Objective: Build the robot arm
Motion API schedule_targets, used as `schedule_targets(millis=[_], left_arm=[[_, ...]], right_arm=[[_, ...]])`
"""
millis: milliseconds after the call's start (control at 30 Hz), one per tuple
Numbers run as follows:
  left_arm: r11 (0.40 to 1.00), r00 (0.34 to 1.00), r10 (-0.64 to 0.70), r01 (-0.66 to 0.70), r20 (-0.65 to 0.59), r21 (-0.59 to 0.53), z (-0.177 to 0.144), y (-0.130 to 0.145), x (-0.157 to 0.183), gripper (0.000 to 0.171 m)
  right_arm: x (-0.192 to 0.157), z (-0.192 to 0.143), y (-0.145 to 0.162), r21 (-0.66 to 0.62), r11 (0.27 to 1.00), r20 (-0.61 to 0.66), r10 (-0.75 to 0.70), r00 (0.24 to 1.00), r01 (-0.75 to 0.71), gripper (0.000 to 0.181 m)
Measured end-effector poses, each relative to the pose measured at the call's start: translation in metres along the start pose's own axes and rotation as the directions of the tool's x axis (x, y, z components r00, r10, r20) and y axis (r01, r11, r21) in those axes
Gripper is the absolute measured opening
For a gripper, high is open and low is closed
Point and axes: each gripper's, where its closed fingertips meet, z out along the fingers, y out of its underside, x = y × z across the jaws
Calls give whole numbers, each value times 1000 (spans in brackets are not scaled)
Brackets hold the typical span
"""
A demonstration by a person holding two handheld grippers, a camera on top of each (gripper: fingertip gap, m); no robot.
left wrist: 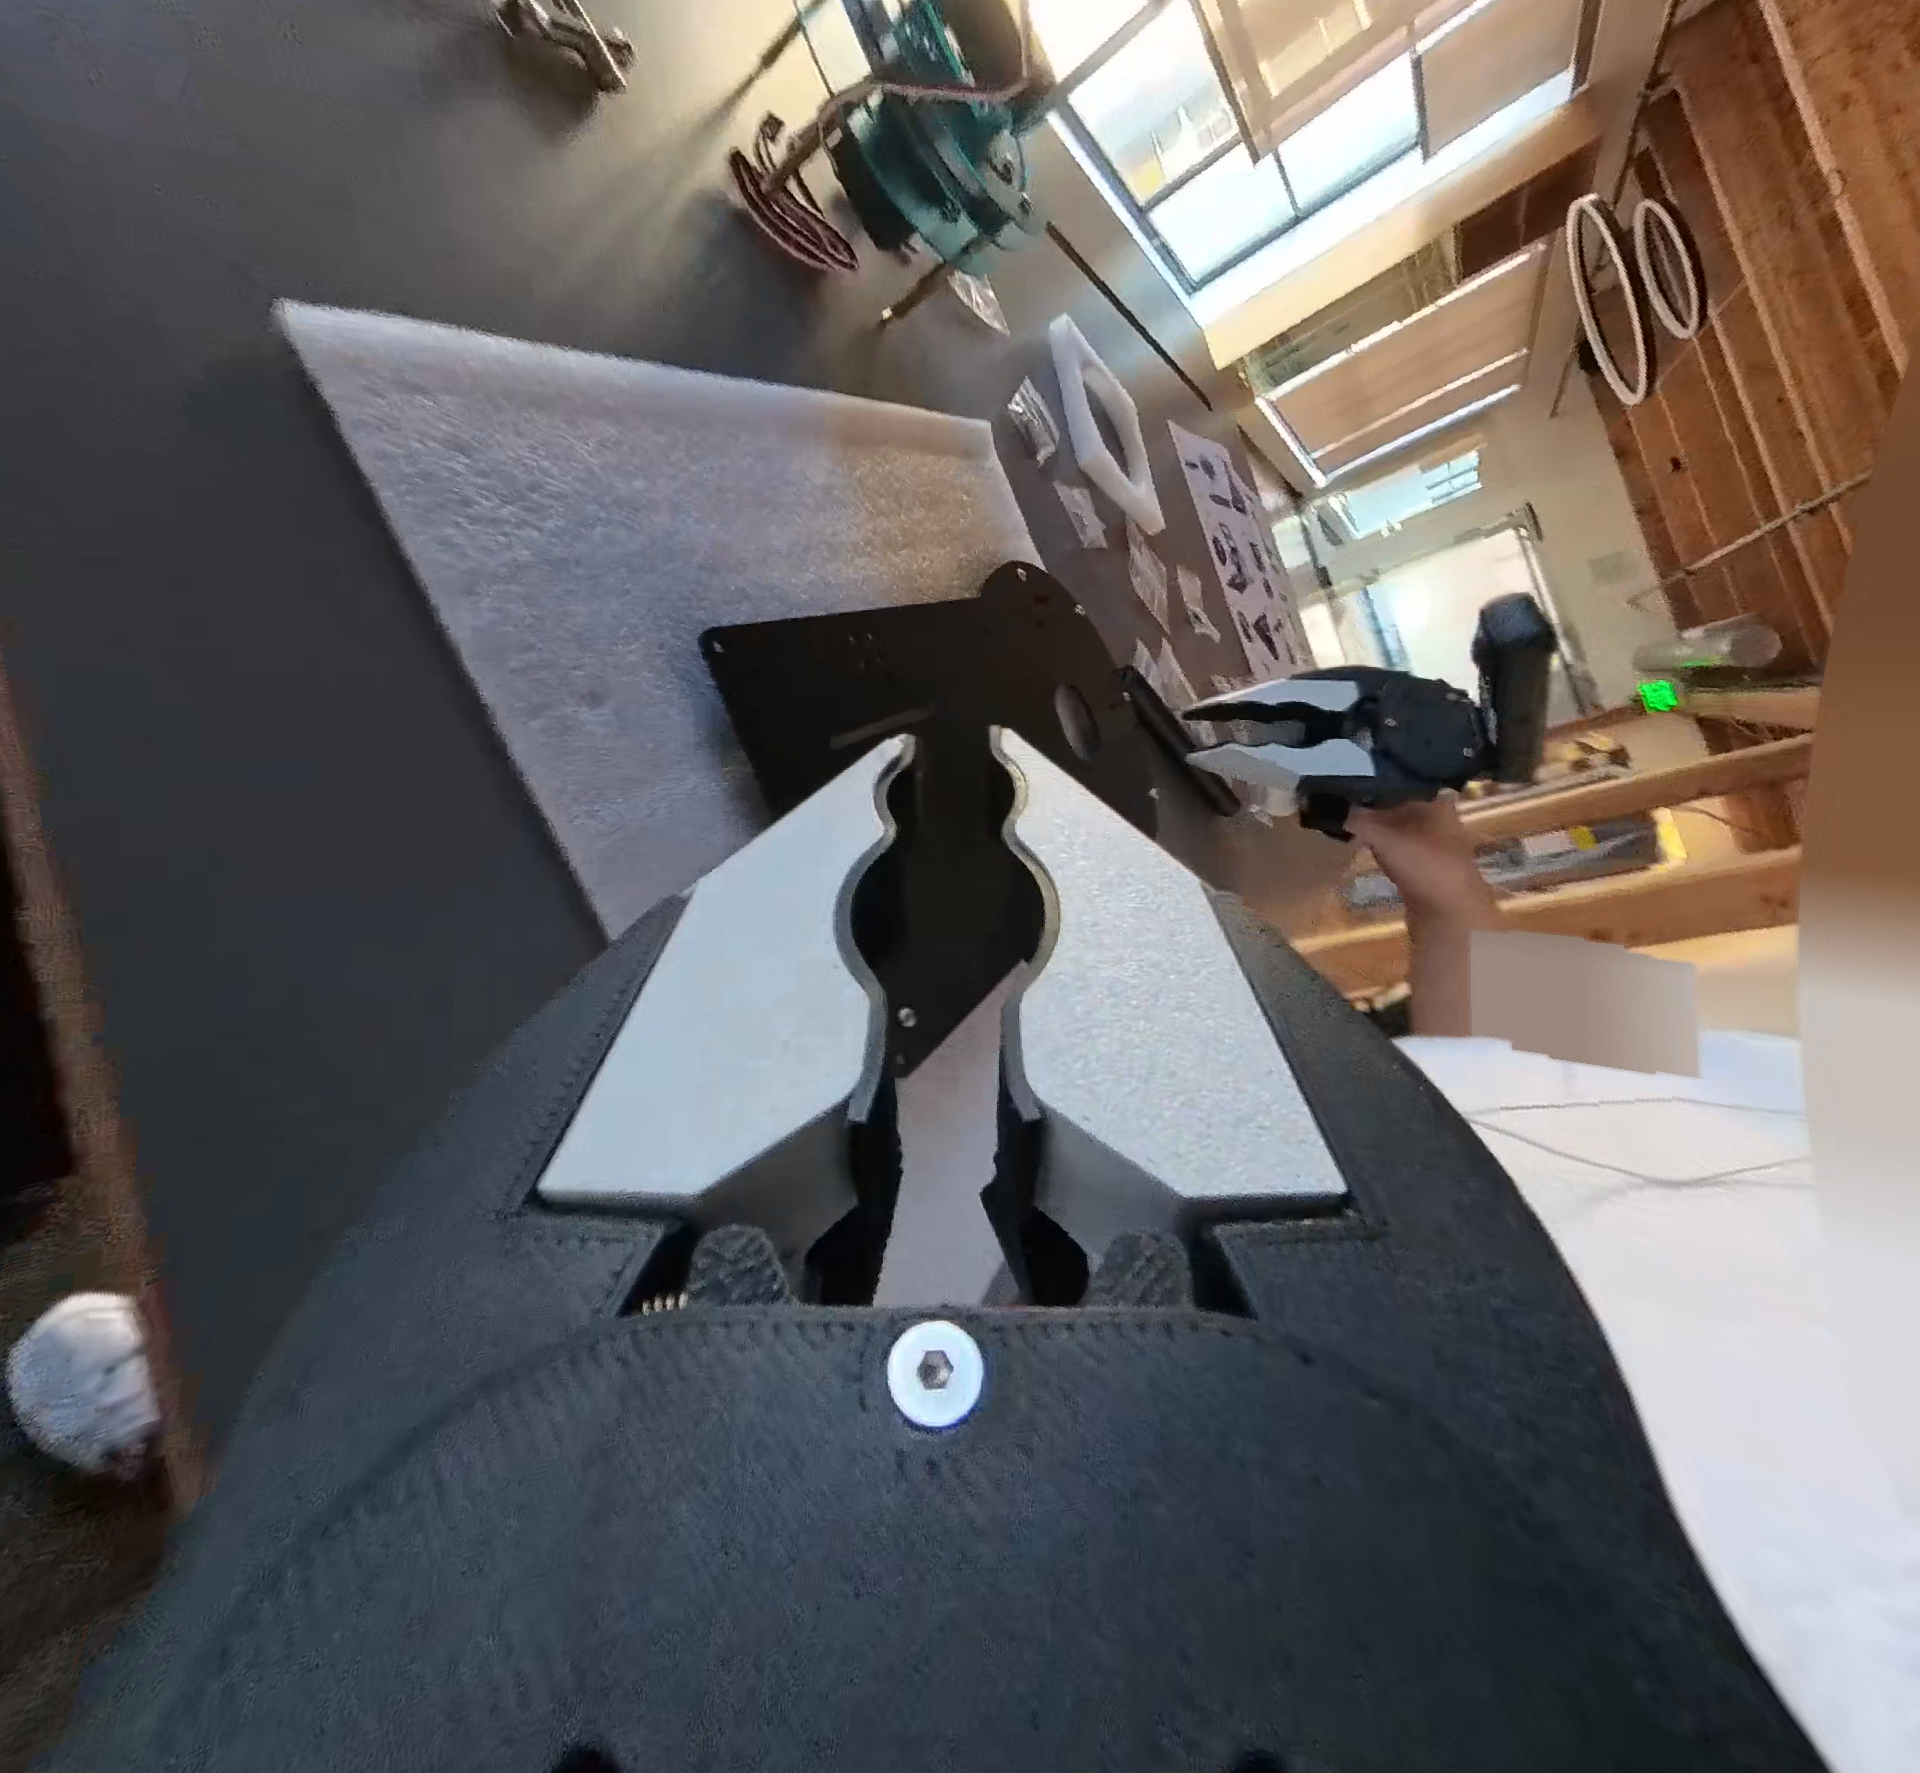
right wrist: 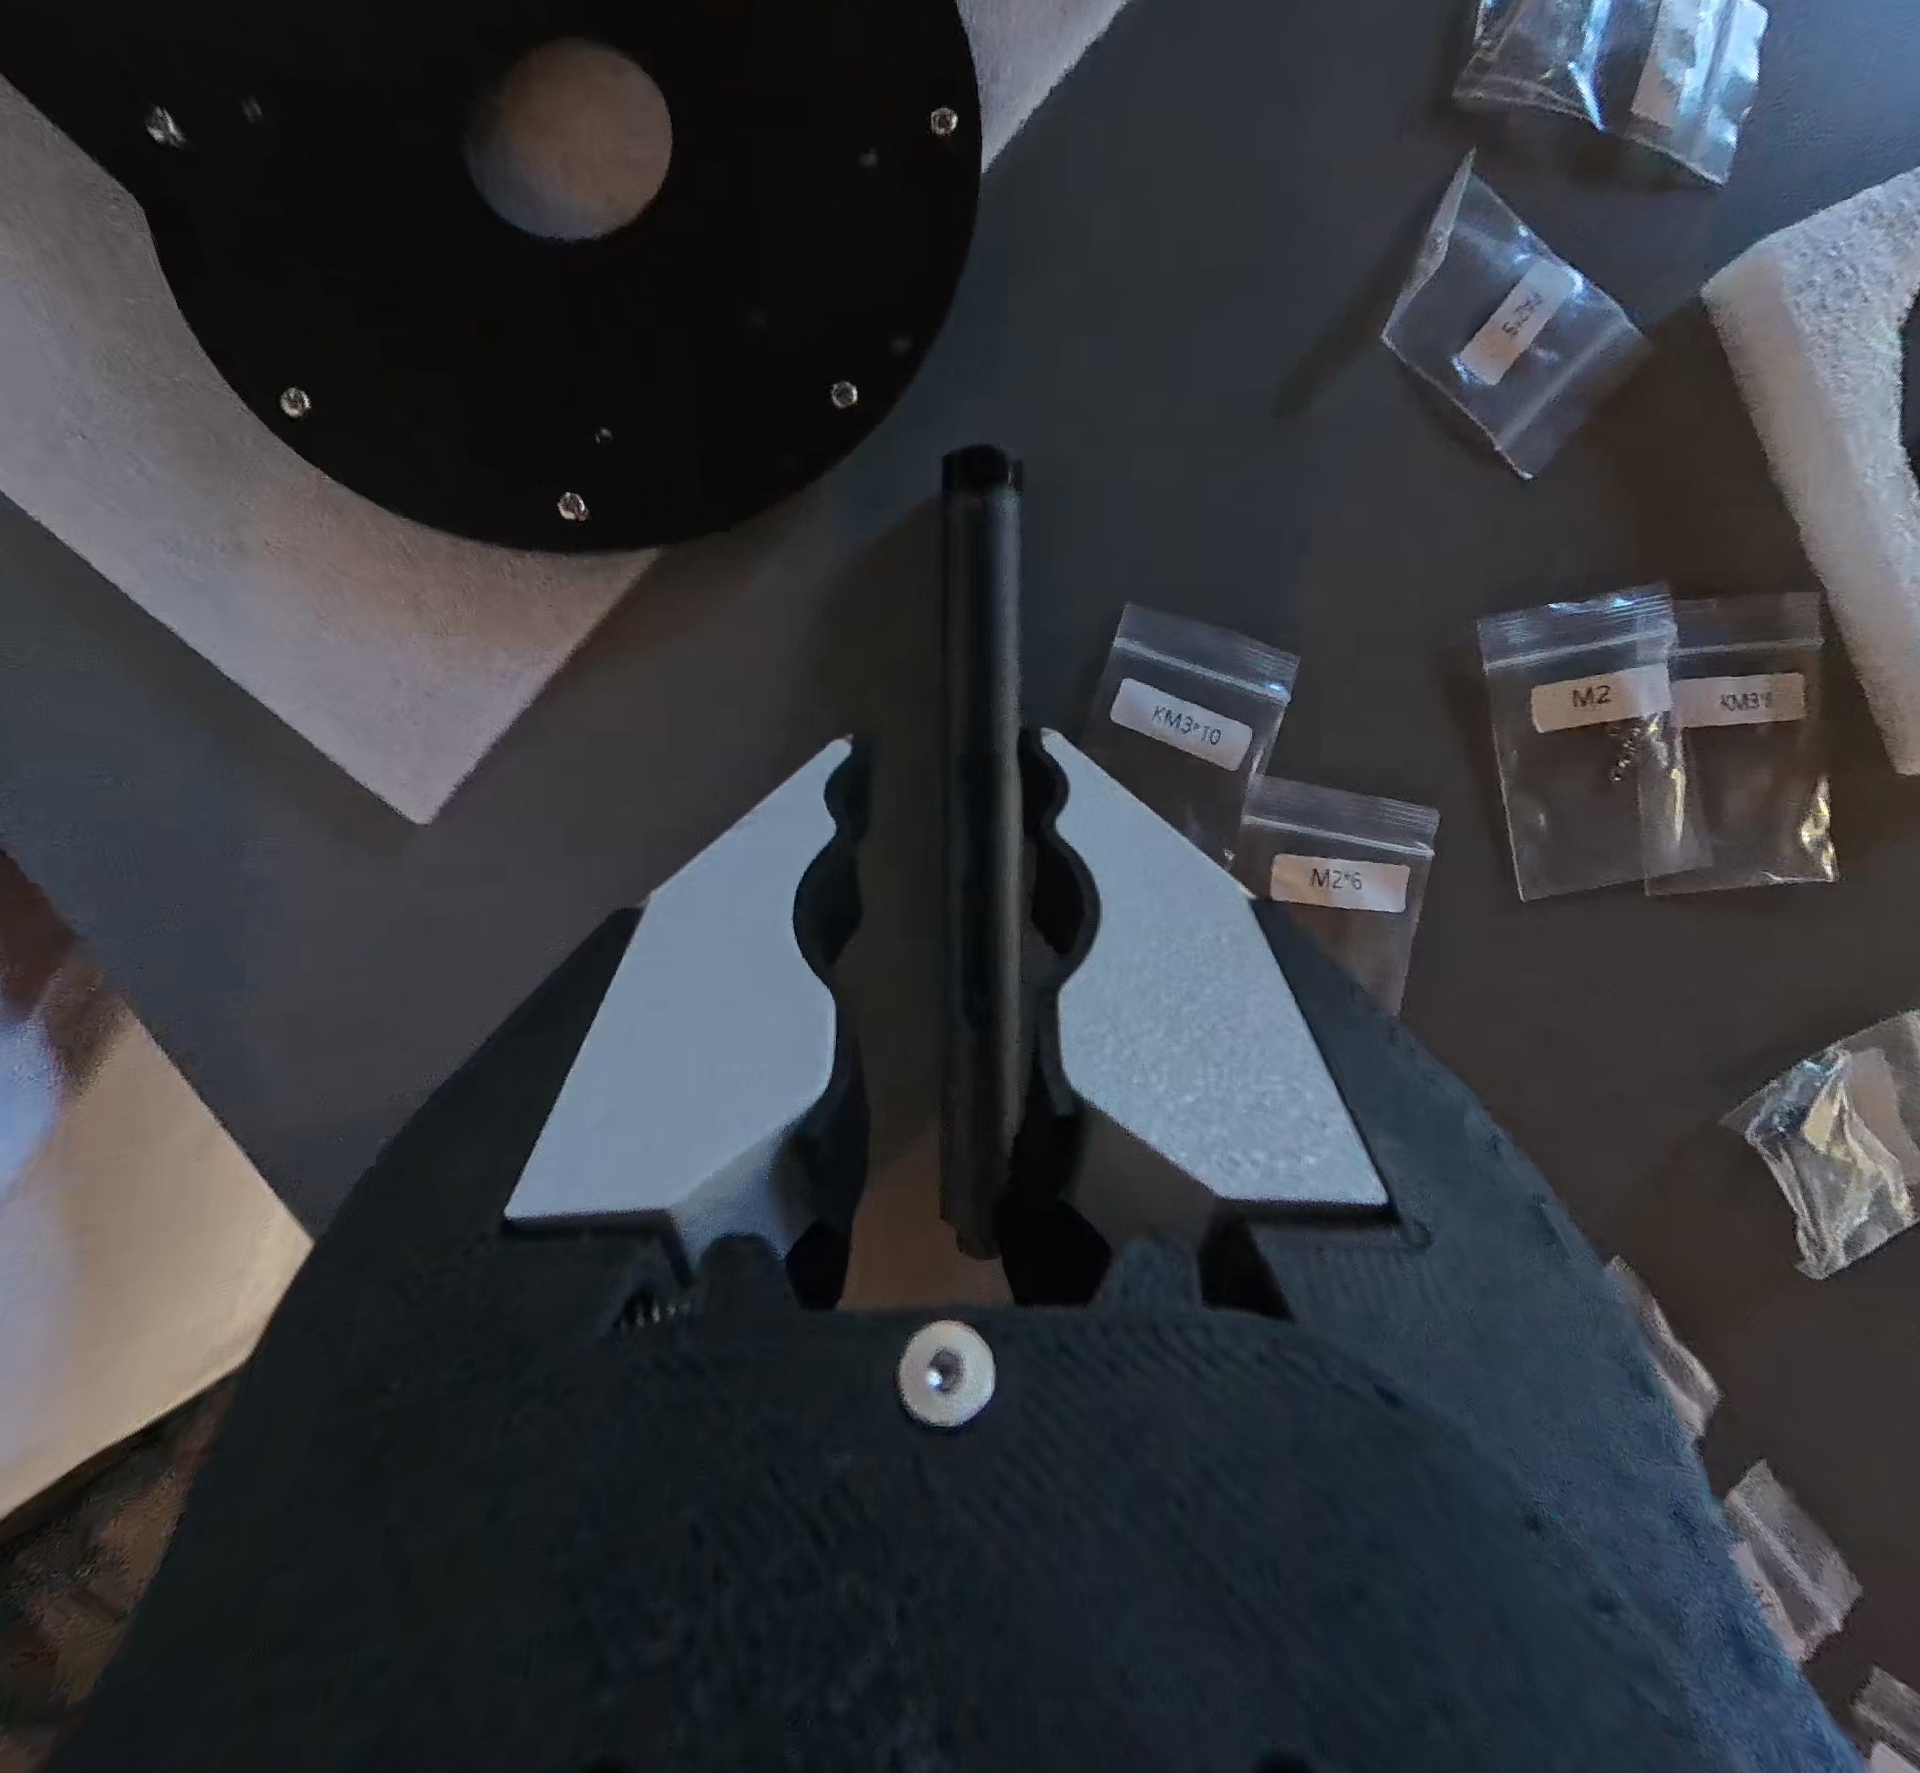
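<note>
A black plate with a round end and a centre hole lies on a white foam sheet. My left gripper hovers over the plate's near corner. Its jaws stand a narrow gap apart with nothing between them. My right gripper is shut on a thin black rod that sticks out past the fingertips. The rod's tip is just off the round rim of the plate. In the left wrist view the right gripper holds the rod at the plate's right edge.
Several small clear bags with white labels lie on the dark grey table right of the foam sheet. A white foam ring piece lies beyond them. A teal round device and a printed sheet sit farther off. The left gripper's tips are roughly 35 centimeters from the right gripper's. Measured from the fingertips, the teal round device is 25 centimeters or so from the left gripper and 30 centimeters from the right.
</note>
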Motion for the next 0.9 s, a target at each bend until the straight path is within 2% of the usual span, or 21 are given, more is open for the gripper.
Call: schedule_targets(millis=[167,367,500,600,700,833,900], left_arm=[[992,997,68,-71,26,102,-25,-16,-18,10],[965,977,197,-208,83,158,-43,-39,-45,11],[956,972,227,-235,66,173,-44,-51,-53,11],[955,968,249,-249,17,159,-39,-54,-54,11],[954,954,292,-285,-70,93,-26,-47,-50,12],[945,918,315,-327,-240,-13,2,-37,-40,12],[937,898,293,-338,-329,-88,17,-32,-36,11]], right_arm=[[-8,-1,-12,44,999,45,-13,999,11,38],[3,-3,-24,58,998,-32,-26,999,28,40],[3,-3,-22,33,999,-61,-28,998,30,41],[0,-1,-22,35,999,-65,-15,998,18,43],[-15,-1,-38,88,995,-46,-48,998,52,43],[-72,3,-90,285,952,70,-140,988,114,53],[-103,10,-115,357,917,75,-219,973,179,60]])
